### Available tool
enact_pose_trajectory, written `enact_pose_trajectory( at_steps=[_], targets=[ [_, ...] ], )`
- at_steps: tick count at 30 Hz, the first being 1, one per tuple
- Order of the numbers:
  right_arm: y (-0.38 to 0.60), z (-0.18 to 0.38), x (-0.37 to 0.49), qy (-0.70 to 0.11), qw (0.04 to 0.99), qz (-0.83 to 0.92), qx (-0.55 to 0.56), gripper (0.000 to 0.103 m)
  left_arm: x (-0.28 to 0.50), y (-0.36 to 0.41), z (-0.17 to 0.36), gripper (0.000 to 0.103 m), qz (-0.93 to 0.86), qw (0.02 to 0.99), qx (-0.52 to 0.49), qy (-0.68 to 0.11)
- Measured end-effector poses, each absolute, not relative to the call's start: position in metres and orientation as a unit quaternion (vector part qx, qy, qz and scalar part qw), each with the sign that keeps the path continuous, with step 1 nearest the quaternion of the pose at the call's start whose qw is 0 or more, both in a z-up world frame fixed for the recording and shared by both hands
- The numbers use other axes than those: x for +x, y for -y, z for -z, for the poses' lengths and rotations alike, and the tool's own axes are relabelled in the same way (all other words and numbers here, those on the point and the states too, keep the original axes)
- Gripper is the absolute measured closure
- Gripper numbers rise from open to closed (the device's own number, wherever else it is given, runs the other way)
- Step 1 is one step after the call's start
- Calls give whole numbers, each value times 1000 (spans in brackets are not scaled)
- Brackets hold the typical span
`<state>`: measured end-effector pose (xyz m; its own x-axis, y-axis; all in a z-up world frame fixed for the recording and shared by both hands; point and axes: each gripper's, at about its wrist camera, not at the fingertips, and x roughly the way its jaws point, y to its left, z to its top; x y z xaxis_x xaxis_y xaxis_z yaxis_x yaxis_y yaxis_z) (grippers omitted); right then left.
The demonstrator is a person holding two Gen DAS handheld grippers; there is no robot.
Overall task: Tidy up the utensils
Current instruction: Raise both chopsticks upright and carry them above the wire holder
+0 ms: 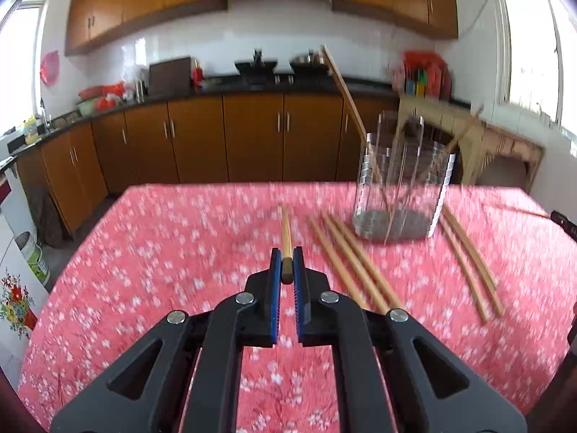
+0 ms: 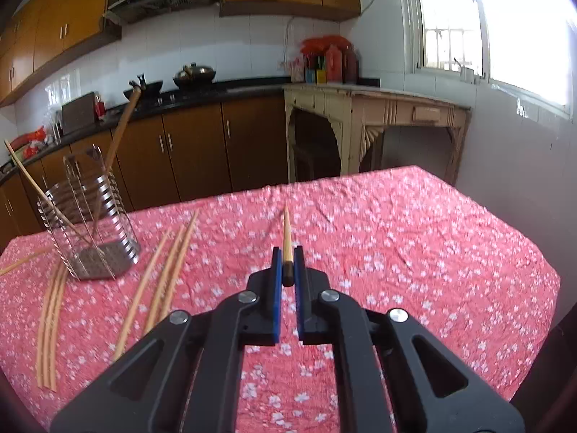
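My left gripper (image 1: 287, 256) is shut on the butt end of a wooden chopstick (image 1: 286, 231) that points forward above the table. My right gripper (image 2: 287, 254) is shut on another wooden chopstick (image 2: 286, 232) the same way. A metal wire utensil holder (image 1: 400, 180) stands on the table ahead and right of the left gripper; in the right wrist view the holder (image 2: 90, 216) is at the far left. Two chopsticks (image 2: 119, 133) lean inside it. Several loose chopsticks (image 1: 351, 263) lie on the cloth beside the holder, three (image 2: 169, 270) left of the right gripper.
The table has a red floral cloth (image 1: 162, 252). Two more chopsticks (image 1: 468, 259) lie to the right of the holder. Brown kitchen cabinets (image 1: 223, 137) and a black counter run behind the table. A pale wooden side table (image 2: 371, 126) stands by the window.
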<state>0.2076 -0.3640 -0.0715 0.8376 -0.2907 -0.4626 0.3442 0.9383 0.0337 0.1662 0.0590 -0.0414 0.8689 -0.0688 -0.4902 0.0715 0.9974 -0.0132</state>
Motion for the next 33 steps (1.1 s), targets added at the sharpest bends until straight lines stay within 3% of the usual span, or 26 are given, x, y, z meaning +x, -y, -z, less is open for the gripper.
enact_pose_trajectory(
  at_steps=[9, 33],
  targets=[
    [363, 39, 202, -178, 969, 161, 56, 96, 160, -63, 13, 97, 28, 981, -16, -193],
    [351, -38, 172, -81, 989, 85, 86, 96, 152, -66, -36, 97, 22, 992, -46, -118]
  ],
)
